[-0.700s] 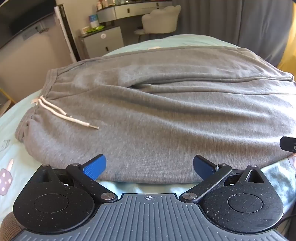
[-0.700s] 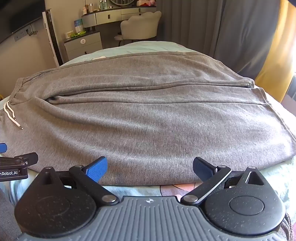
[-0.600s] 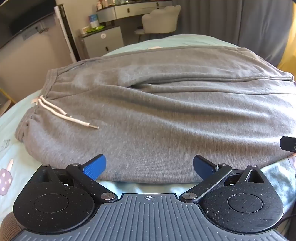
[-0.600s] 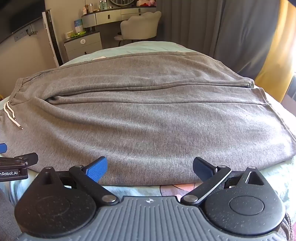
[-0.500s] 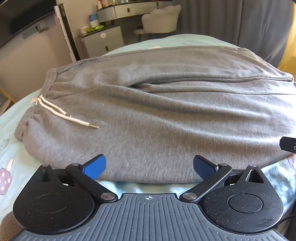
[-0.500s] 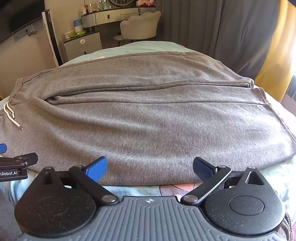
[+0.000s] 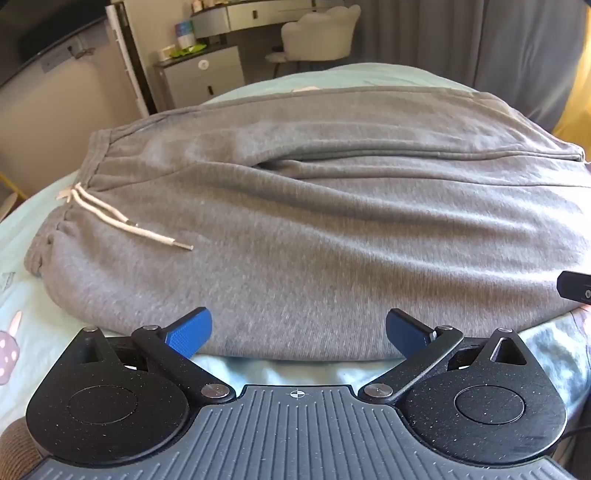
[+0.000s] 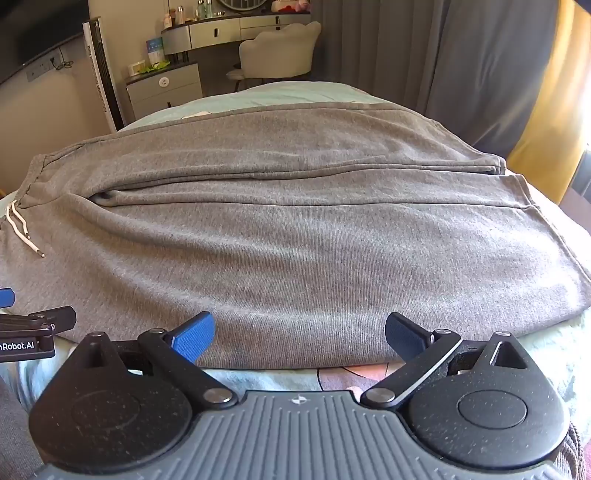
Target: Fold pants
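Grey sweatpants (image 7: 314,221) (image 8: 288,240) lie flat across the bed, waistband to the left with a white drawstring (image 7: 122,221) (image 8: 22,232), leg hems to the right. My left gripper (image 7: 298,330) hovers open at the near edge of the pants, by the hip part, nothing between its blue pads. My right gripper (image 8: 300,332) is open too, over the near edge of the leg, further right. The left gripper's tip shows at the left edge of the right wrist view, the right one's at the right edge of the left wrist view.
The bed has a pale mint sheet (image 7: 44,332) (image 8: 266,94) with cartoon prints. Beyond the bed stand a white chair (image 8: 277,51), a vanity desk (image 8: 221,29), a small cabinet (image 7: 203,77) and grey curtains (image 8: 443,55). A yellow curtain (image 8: 554,110) hangs on the right.
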Motion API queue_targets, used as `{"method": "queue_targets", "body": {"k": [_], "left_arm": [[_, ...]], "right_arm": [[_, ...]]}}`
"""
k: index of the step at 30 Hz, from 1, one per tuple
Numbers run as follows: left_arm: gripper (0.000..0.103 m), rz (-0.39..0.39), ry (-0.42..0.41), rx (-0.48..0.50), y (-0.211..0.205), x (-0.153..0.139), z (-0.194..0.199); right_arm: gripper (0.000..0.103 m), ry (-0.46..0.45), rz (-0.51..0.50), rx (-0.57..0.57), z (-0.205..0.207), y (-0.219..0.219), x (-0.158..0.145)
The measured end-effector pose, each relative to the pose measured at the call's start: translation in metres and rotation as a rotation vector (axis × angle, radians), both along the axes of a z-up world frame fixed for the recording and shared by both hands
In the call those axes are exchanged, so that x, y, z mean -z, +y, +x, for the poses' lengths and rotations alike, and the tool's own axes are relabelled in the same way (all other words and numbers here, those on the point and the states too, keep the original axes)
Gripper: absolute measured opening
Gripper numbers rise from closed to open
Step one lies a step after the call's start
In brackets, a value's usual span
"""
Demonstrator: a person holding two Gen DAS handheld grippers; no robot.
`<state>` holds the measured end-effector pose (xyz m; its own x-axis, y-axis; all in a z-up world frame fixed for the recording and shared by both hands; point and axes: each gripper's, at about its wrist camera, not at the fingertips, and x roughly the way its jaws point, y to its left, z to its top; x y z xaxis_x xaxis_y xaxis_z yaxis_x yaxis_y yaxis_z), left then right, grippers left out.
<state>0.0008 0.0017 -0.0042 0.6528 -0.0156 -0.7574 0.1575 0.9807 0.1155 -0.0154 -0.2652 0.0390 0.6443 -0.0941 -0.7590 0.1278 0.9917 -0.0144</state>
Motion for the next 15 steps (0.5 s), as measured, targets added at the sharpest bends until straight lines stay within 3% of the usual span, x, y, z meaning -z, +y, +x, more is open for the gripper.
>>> {"method": "queue_targets", "body": {"k": [15], "left_arm": [[0.103, -0.006, 0.008, 0.005, 0.0003, 0.0010, 0.0004]], "right_arm": [[0.099, 0.000, -0.004, -0.001, 0.0004, 0.0009, 0.0005]]}}
